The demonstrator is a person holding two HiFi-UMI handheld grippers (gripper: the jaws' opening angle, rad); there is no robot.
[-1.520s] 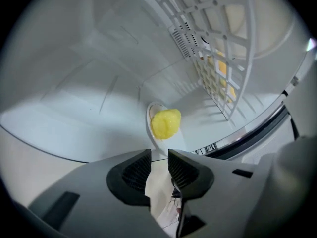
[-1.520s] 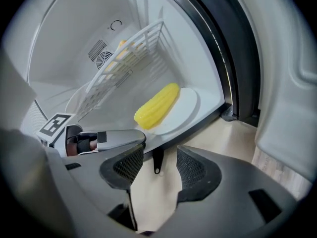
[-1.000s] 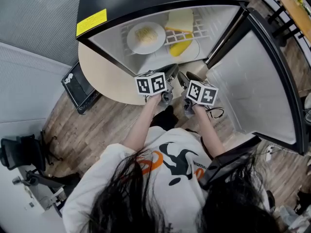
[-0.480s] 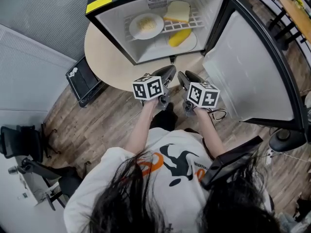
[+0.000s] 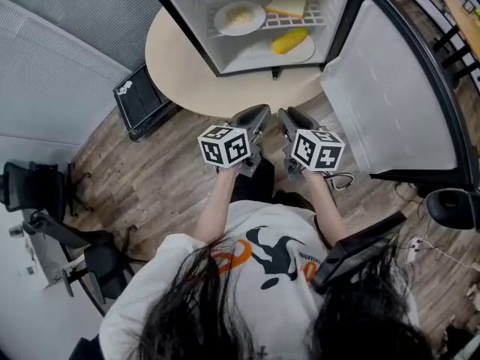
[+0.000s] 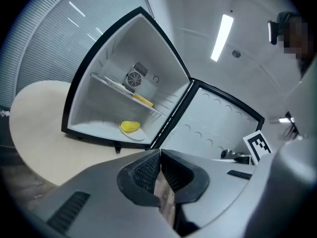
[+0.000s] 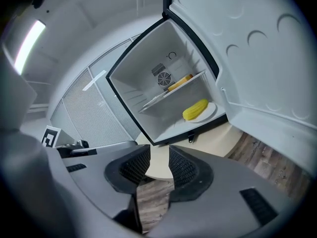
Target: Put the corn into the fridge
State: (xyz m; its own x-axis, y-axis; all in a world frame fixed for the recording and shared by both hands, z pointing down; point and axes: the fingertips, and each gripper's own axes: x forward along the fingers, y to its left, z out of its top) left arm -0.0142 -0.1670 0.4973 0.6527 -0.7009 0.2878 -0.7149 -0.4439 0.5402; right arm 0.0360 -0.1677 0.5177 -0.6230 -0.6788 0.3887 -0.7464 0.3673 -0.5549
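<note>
The left gripper [image 6: 159, 155] was shut tight and empty, its ribbed pads [image 6: 146, 170] pressed together above the wooden floor [image 5: 157, 178]. Just beside it on its right, the right gripper [image 7: 157, 162] stood narrowly open. Its jaws had just been closing, and only floor and the bench edge showed in the gap between them. Both grippers were held close in front of the person and pointed slightly downward toward the fridge. Ahead of them, clear of both, lay the round pale bench [image 5: 180, 66], and on it sat the small fridge [image 5: 189, 17]. Its door [image 5: 390, 103] was swung wide open out to the right gripper's right. The corn [image 5: 289, 40] lay well ahead of both grippers, a little toward the right gripper's side. It rested on a white plate [image 5: 306, 52] on the fridge's floor. Above the corn, a wire shelf [image 5: 300, 22] carried a second white plate [image 5: 219, 19] with some pale food, and a slice of bread [image 5: 289, 2] lay beside it. Farthest off, a round fan grille [image 7: 164, 78] sat in the fridge's back wall.
</note>
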